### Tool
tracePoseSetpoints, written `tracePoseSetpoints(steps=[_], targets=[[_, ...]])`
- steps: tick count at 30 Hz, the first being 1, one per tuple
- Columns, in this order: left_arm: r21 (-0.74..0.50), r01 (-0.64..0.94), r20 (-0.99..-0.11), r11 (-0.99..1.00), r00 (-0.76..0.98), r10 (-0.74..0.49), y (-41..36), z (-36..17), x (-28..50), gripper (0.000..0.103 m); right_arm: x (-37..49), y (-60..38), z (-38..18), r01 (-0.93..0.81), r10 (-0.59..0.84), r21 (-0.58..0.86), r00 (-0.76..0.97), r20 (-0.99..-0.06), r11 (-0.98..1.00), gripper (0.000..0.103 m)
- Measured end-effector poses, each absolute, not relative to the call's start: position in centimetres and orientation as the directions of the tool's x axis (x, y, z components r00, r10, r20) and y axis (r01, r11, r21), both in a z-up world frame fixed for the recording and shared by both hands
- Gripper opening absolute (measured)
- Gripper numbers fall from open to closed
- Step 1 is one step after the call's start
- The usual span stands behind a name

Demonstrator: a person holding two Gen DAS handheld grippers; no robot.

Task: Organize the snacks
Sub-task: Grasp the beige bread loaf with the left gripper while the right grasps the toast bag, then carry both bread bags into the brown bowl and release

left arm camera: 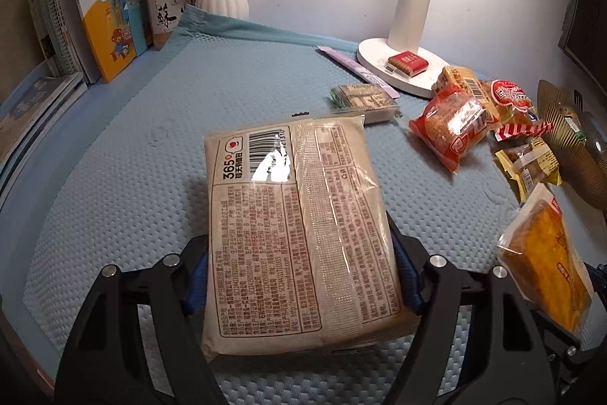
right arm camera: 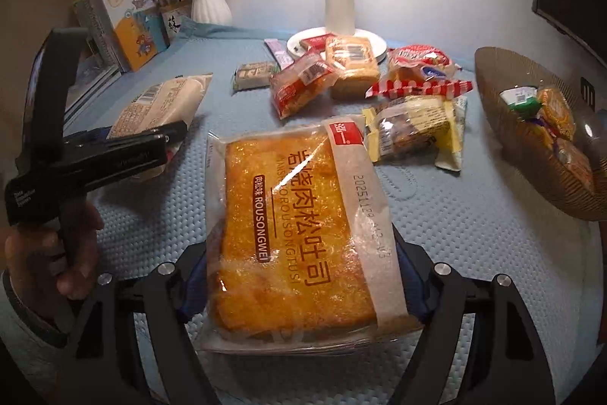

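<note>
Both jaws are closed on packets: the left gripper [left arm camera: 301,276] holds a pale bread bag [left arm camera: 296,226], the right gripper [right arm camera: 301,285] a toast packet [right arm camera: 292,234], both above the blue mat [left arm camera: 132,177]. Carrying step; next probably the bowl [right arm camera: 493,93].

Blue textured mat [left arm camera: 125,177] under scattered snack packets [right arm camera: 299,88].

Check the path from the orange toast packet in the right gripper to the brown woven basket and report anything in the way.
Nothing visible blocks it. The orange toast packet sits in the right gripper; bare blue mat runs to the brown woven basket. The yellow-wrapped snack lies just off the line, further from the camera.
</note>
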State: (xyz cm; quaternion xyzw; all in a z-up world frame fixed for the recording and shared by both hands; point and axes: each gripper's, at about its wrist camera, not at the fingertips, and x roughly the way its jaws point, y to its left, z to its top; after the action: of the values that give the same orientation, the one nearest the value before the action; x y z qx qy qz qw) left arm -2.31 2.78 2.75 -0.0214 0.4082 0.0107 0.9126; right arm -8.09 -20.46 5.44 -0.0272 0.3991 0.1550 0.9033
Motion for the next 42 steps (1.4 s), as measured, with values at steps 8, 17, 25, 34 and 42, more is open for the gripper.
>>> tracePoseSetpoints(steps=[8,17,25,34,42], targets=[[-0.121,0.19,-0.669,0.974,0.709,-0.222,-4.5,8.4,-2.8,0.075,-7.1,-29.9,11.2,-0.109,0.169,0.133,0.759,-0.629,0.985,0.077],[-0.223,0.426,-0.661,0.877,0.595,-0.458,-18.4,11.8,1.8,0.075,-1.3,-40.8,12.8,0.175,-0.041,0.138,0.75,-0.661,0.975,0.077],[-0.315,0.493,-0.642,0.811,0.519,-0.565,-26.0,13.0,6.9,0.077,2.1,-46.9,12.1,0.153,0.072,0.269,0.736,-0.673,0.951,0.084],[-0.332,0.467,-0.617,0.82,0.55,-0.563,-18.5,12.8,4.5,0.084,-1.6,-40.1,11.5,-0.063,0.228,0.27,0.736,-0.638,0.961,0.085],[-0.281,0.191,-0.662,0.941,0.671,-0.334,-2.6,10.2,0.7,0.094,-3.5,-25.7,7.5,-0.354,0.361,0.165,0.608,-0.707,0.921,0.089]])
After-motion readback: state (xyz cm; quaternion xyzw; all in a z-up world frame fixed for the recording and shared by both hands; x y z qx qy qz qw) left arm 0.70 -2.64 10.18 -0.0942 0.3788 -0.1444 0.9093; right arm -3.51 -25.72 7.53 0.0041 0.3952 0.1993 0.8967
